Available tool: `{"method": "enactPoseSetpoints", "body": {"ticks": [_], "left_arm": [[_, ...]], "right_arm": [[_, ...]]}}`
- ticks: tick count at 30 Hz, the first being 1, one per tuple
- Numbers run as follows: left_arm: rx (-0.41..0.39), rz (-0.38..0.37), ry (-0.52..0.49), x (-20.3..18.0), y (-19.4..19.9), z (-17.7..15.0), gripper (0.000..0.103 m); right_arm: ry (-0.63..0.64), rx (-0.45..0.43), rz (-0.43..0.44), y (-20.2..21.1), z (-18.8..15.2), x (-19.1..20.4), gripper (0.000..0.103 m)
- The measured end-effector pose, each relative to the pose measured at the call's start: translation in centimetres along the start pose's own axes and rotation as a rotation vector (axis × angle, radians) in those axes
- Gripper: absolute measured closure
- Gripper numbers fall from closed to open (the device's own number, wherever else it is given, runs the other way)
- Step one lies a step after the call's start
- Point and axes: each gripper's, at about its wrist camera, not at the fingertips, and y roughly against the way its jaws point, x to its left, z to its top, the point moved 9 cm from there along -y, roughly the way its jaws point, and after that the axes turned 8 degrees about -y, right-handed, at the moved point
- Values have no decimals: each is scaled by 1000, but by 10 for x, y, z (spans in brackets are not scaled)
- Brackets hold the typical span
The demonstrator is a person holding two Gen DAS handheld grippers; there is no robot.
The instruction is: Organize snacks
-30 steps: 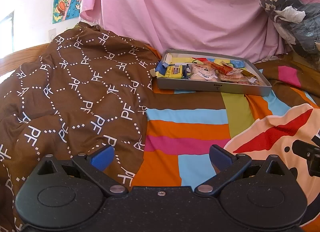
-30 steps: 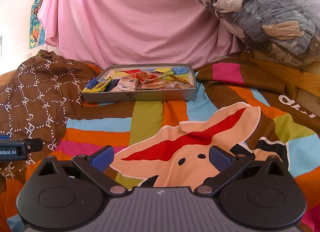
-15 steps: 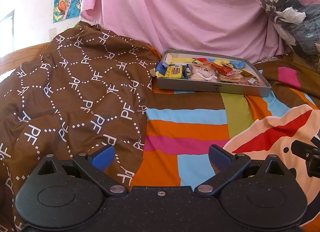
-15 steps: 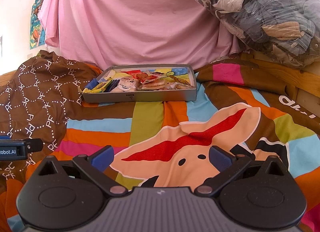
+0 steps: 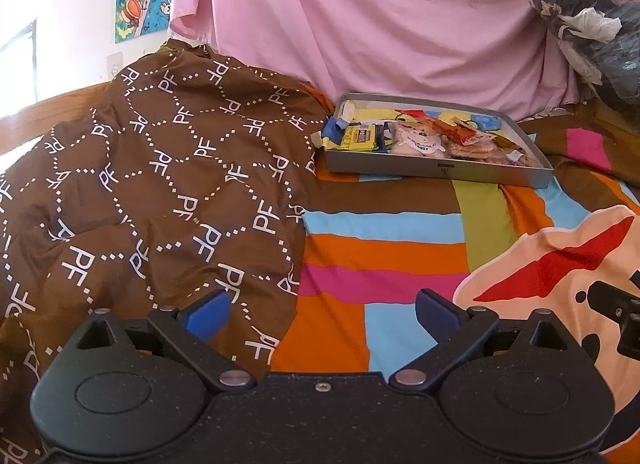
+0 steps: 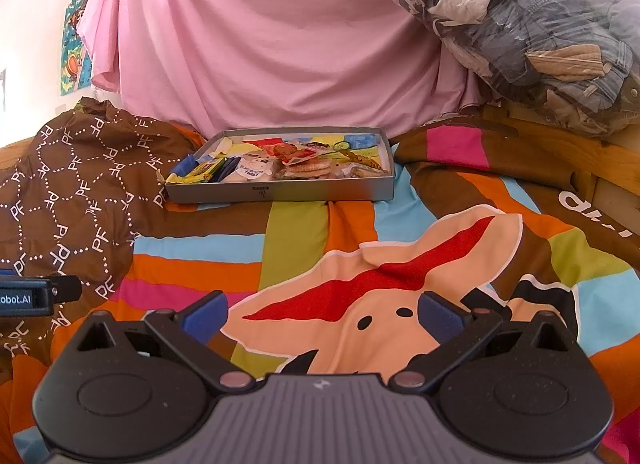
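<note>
Your left gripper (image 5: 322, 314) and right gripper (image 6: 322, 314) both hang over the bedspread (image 6: 304, 248) with jaws spread wide and nothing between them, well short of the tray (image 6: 320, 192). The grey tray sits ahead on the bedspread, in front of the pink sheet (image 6: 260, 44) and just beside the brown blanket (image 5: 160, 184). The snacks (image 6: 280, 166) lie inside it: yellow packs at its left, a white bear pack and biscuits toward the middle.
</note>
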Motion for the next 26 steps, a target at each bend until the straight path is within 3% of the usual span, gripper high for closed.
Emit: {"method": "enactPoseSetpoints", "body": {"ticks": [26], "left_arm": [[-2,19,-11,0,1,0,5]], "right_arm": [[-12,10,51,-2,-2,1,0]]}}
